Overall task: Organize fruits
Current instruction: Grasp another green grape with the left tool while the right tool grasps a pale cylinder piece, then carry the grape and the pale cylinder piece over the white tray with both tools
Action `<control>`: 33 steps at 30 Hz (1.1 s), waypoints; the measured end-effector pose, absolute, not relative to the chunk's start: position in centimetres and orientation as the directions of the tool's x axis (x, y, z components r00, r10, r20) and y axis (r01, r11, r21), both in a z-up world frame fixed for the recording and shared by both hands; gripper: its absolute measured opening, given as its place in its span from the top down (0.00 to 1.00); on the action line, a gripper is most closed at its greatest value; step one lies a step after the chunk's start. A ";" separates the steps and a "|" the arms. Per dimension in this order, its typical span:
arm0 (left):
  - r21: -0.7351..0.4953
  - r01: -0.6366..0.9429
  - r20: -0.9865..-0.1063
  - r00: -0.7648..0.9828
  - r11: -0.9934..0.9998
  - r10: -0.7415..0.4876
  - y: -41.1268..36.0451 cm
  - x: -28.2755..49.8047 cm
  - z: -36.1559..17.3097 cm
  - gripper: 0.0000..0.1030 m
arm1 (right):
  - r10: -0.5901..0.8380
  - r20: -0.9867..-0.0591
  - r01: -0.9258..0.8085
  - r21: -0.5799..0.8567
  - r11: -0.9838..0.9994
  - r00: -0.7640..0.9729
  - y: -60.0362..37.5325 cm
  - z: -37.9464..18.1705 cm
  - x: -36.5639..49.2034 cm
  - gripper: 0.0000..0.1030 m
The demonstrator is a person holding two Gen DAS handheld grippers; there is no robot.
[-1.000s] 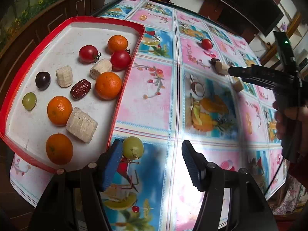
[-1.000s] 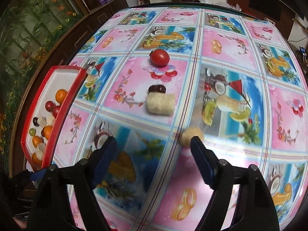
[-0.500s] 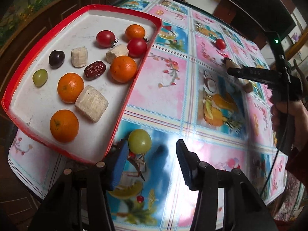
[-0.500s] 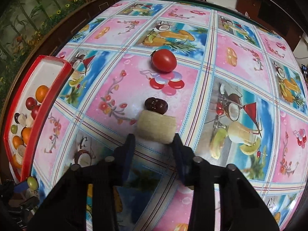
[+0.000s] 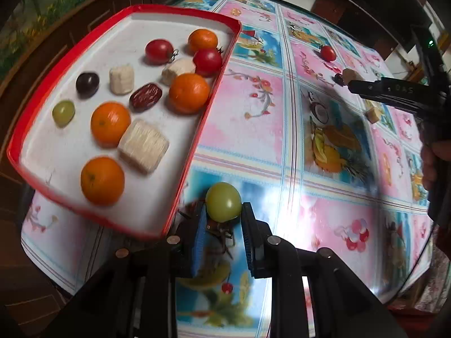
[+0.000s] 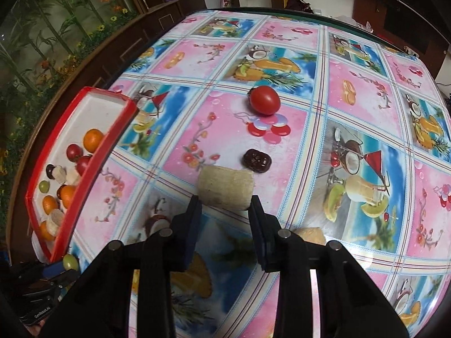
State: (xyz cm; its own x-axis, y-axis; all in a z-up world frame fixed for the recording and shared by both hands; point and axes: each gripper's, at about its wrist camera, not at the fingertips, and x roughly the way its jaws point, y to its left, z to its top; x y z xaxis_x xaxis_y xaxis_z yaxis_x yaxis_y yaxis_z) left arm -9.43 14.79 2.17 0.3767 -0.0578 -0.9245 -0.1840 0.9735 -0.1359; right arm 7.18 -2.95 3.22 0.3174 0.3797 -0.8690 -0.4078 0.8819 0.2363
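Observation:
My left gripper [image 5: 223,214] is shut on a green grape [image 5: 223,201], held just right of the red-rimmed white tray [image 5: 210,95]. The tray holds several oranges, tomatoes, pale cane pieces, a date, a dark grape and a green grape. My right gripper [image 6: 225,204] is shut on a pale sugarcane piece [image 6: 225,187] on the table. A dark date [image 6: 257,160] lies just beyond it and a red tomato [image 6: 265,100] farther back. The tray [image 6: 93,166] shows at left in the right wrist view. The right gripper [image 5: 349,80] also shows in the left wrist view.
A second small cane piece [image 5: 373,114] lies on the fruit-print tablecloth [image 5: 282,129], partly hidden behind my right finger [image 6: 310,232]. Dark wooden cabinets [image 6: 169,17] and plants behind glass stand beyond the table's far and left edges.
My left gripper closed on the green grape beside the tray. My right gripper moved forward to the cane piece and closed on it.

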 end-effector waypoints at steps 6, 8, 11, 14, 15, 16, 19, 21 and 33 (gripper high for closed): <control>-0.201 -0.170 -0.912 0.393 0.965 -0.120 15.0 -9.3 2.9 0.77 | 0.400 -0.859 -0.414 0.253 0.874 0.320 -2.7 3.9 6.3 0.65; -0.210 -0.165 -0.906 0.404 0.964 -0.128 15.0 -9.4 3.5 0.77 | 0.411 -0.853 -0.420 0.261 0.869 0.321 -2.6 4.4 5.8 0.65; -0.210 -0.149 -0.899 0.417 0.966 -0.131 15.0 -9.0 4.5 0.77 | 0.428 -0.845 -0.428 0.273 0.861 0.320 -2.3 4.9 5.3 0.65; -0.196 -0.130 -0.895 0.430 0.972 -0.122 15.4 -8.7 5.6 0.77 | 0.444 -0.840 -0.440 0.286 0.852 0.313 -1.7 5.3 4.6 0.65; -0.192 -0.128 -0.894 0.432 0.973 -0.120 15.5 -8.7 5.8 0.77 | 0.449 -0.838 -0.444 0.290 0.848 0.309 -1.4 5.3 4.3 0.65; -0.187 -0.128 -0.893 0.436 0.974 -0.114 15.8 -8.6 6.0 0.77 | 0.454 -0.838 -0.450 0.294 0.843 0.303 -1.1 5.4 4.1 0.65; -0.180 -0.145 -0.889 0.448 0.973 -0.098 17.1 -8.0 6.5 0.77 | 0.467 -0.836 -0.472 0.300 0.829 0.289 0.2 5.5 3.4 0.65; -0.165 -0.153 -0.887 0.456 0.974 -0.079 17.7 -7.9 6.8 0.77 | 0.475 -0.834 -0.487 0.304 0.819 0.279 1.1 5.6 3.0 0.65; -0.147 -0.187 -0.875 0.482 0.971 -0.040 21.5 -8.2 7.7 0.77 | 0.510 -0.824 -0.573 0.299 0.763 0.248 6.3 7.0 1.2 0.65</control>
State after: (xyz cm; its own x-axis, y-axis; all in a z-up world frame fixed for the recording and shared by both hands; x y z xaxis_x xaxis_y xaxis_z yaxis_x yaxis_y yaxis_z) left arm -8.24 21.52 7.68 0.4824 -0.0396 -0.8750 -0.1865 0.9714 -0.1467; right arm 1.22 6.29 7.04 0.2481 0.5096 -0.8239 -0.5730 0.7629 0.2993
